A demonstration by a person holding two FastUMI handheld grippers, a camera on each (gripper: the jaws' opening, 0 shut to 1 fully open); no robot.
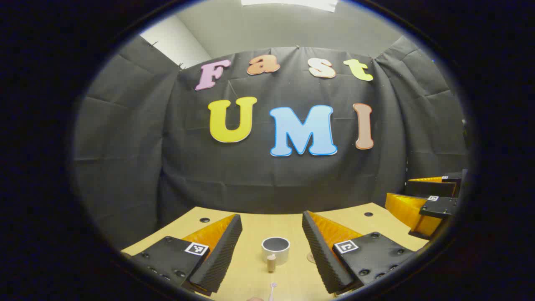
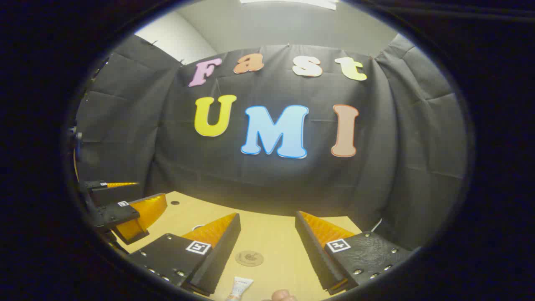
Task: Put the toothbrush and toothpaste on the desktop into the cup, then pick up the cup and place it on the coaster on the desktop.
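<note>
Both grippers held above the table, nothing grasped yet.

The left gripper [image 1: 271, 234] is spread wide and aimed at the cup [image 1: 276, 249], with the toothbrush [image 1: 273, 288] lying nearer. The right gripper [image 2: 267, 234] is likewise spread wide, framing the coaster [image 2: 249, 258]; the toothpaste [image 2: 239, 288] lies just below, presumably for a first pick.

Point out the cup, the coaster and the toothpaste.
cup [image 1: 275, 250], left gripper view, on its outer wall.
coaster [image 2: 249, 258], right gripper view, on its flat top.
toothpaste [image 2: 240, 288], right gripper view, on the tube's body.
</note>
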